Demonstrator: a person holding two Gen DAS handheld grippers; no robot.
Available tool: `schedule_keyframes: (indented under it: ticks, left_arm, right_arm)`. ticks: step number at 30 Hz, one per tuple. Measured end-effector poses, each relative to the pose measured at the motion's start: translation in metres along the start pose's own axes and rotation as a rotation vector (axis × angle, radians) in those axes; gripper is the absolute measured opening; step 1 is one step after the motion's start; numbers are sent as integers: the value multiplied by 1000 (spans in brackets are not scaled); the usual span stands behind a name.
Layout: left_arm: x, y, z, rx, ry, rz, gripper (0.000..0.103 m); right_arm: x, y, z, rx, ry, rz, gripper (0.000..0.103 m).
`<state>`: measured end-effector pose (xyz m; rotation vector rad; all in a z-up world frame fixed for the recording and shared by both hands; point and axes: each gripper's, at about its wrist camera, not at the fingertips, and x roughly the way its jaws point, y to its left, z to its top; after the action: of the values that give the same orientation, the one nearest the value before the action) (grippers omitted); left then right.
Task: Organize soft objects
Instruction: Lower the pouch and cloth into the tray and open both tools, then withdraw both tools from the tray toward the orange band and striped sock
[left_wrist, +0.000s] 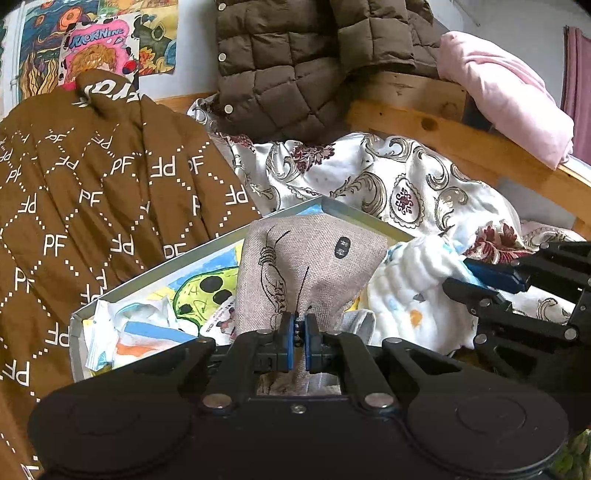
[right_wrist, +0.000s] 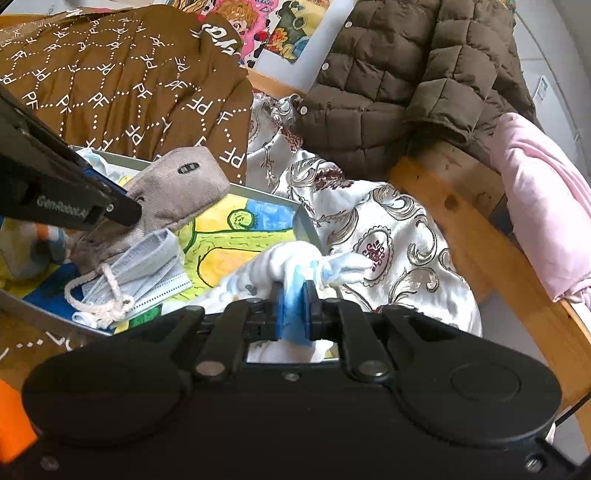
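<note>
My left gripper (left_wrist: 300, 326) is shut on a beige drawstring pouch (left_wrist: 310, 258) printed with a lobster, held over a shallow grey tray (left_wrist: 362, 216) with a colourful drawing on its floor. My right gripper (right_wrist: 294, 295) is shut on a white cloth with blue trim (right_wrist: 291, 258) at the tray's right edge (right_wrist: 304, 225); it also shows in the left wrist view (left_wrist: 410, 291). In the right wrist view the pouch (right_wrist: 177, 184) hangs from the left gripper (right_wrist: 125, 206) above a pale blue face mask (right_wrist: 147, 269).
A brown "PF" jacket (left_wrist: 92, 192) lies left of the tray. A floral white quilt (left_wrist: 388, 181) lies behind it. A quilted brown coat (left_wrist: 295, 62) and a pink blanket (left_wrist: 509, 96) drape the wooden bed rail (left_wrist: 461, 144). More small cloths (left_wrist: 129, 336) sit in the tray.
</note>
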<state>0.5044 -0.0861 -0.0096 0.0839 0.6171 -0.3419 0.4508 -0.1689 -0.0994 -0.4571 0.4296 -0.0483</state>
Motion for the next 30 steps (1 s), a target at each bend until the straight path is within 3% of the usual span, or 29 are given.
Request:
schedule_keyframes:
  ticks: [5, 8, 15, 25, 30]
  left_arm:
    - [-4, 0, 3, -18, 7, -15, 15]
    - [-7, 0, 5, -27, 14, -31, 19]
    - [-25, -3, 9, -24, -2, -39, 35]
    - [-82, -8, 17, -36, -143, 30, 69]
    - [-127, -14, 16, -43, -221, 91, 73]
  right_arm:
    - [-3, -16, 11, 19, 5, 13, 18]
    - [-21, -25, 22, 26, 4, 14, 29]
    - [-58, -39, 30, 36, -14, 1, 44]
    - [-118, -71, 50, 149, -89, 13, 61]
    - [-156, -86, 62, 212, -140, 29, 75]
